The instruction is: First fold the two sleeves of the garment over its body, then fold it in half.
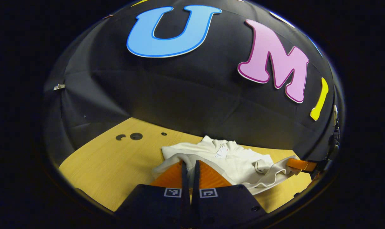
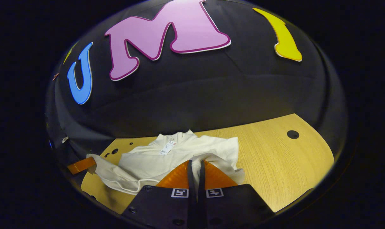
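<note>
Both grippers pinch cloth: the left gripper (image 1: pixel 189 165) has its fingers closed on a fold of the white garment (image 1: pixel 237 159), and the right gripper (image 2: pixel 196 165) is clamped the same way on the garment's other side, each held low and level over the wooden table (image 2: pixel 275 165). Between them the garment lies bunched mid-table, its tag (image 2: pixel 167 147) up. Bare wood spreads outward from each gripper toward the table edges.
</note>
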The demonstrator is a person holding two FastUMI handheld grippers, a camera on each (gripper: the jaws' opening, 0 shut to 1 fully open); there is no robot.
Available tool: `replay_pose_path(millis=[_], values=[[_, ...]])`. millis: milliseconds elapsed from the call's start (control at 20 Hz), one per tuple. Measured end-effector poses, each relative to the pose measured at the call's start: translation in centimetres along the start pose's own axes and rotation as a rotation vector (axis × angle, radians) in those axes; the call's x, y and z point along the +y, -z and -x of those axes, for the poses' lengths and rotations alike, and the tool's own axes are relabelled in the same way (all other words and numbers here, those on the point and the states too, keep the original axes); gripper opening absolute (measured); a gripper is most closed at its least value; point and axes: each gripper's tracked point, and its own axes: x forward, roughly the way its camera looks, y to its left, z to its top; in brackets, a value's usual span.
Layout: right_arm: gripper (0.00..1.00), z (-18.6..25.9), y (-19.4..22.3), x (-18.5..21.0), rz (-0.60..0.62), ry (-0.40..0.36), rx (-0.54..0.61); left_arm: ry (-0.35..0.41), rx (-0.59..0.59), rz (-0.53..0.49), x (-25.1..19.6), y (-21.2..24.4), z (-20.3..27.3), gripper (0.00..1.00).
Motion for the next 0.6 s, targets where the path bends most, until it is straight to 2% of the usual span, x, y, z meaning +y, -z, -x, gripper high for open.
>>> replay_pose_path(millis=[100,150,200,350,600], values=[[0.05,-1.6,-1.4,0.0,0.007,0.006,-0.029,0.008,-0.02,-0.017,-0.1,-1.4,-1.7,0.06],[0.05,-2.3,-2.1,-0.1,0.012,0.01,-0.045,0.012,-0.027,-0.012,-0.2,-1.9,-2.7,0.11],[0.05,-3.2,-2.8,-0.1,0.016,0.013,-0.061,0.012,-0.03,-0.004,0.0,-2.4,-3.6,0.06],[0.05,-6.0,-4.0,-0.4,0.031,0.034,-0.096,-0.003,-0.02,0.004,0.9,-2.9,-6.7,0.06],[0.05,-10.2,-3.2,-1.5,0.042,0.048,-0.102,0.03,0.036,-0.05,1.8,-1.7,-11.6,0.06]])
